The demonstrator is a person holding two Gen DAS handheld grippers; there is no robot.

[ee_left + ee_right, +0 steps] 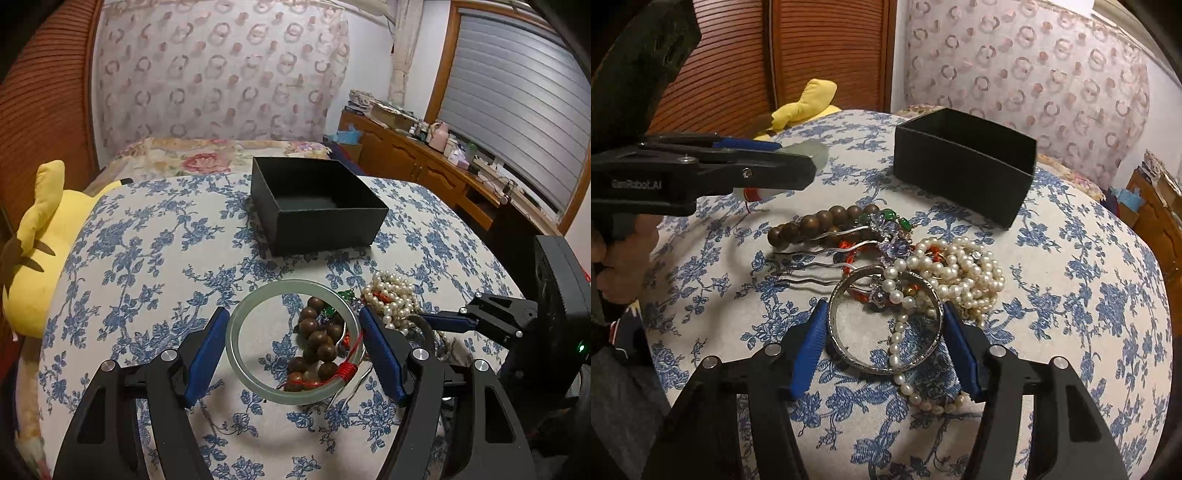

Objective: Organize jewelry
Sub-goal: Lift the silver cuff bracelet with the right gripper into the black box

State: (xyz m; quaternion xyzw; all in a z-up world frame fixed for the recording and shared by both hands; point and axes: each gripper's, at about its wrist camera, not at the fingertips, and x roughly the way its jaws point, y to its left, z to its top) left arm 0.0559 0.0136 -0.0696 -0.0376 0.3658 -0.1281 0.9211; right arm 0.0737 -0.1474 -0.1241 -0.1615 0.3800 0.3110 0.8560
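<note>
Two bangles are clamped: jade bangle (293, 341) in left gripper (293, 354), silver bangle (884, 319) in right gripper (886, 345).

place: bedroom, probably | floral bedspread (207, 158); plush toy (40, 236); wooden dresser (417, 162)

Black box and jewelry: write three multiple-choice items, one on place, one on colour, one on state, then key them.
1. The black box sits where?
A. Beyond the jewelry pile
B. On the wooden desk
C. Under the plush

2. The bangle between the left tool's pads is
A. red
B. pale green
C. black

3. The box is
A. lidded
B. open and empty
C. full of pearls

A: it stands on the floral cloth past the pile.
B: its ring looks translucent pale green.
B: its bare dark floor shows.
</note>
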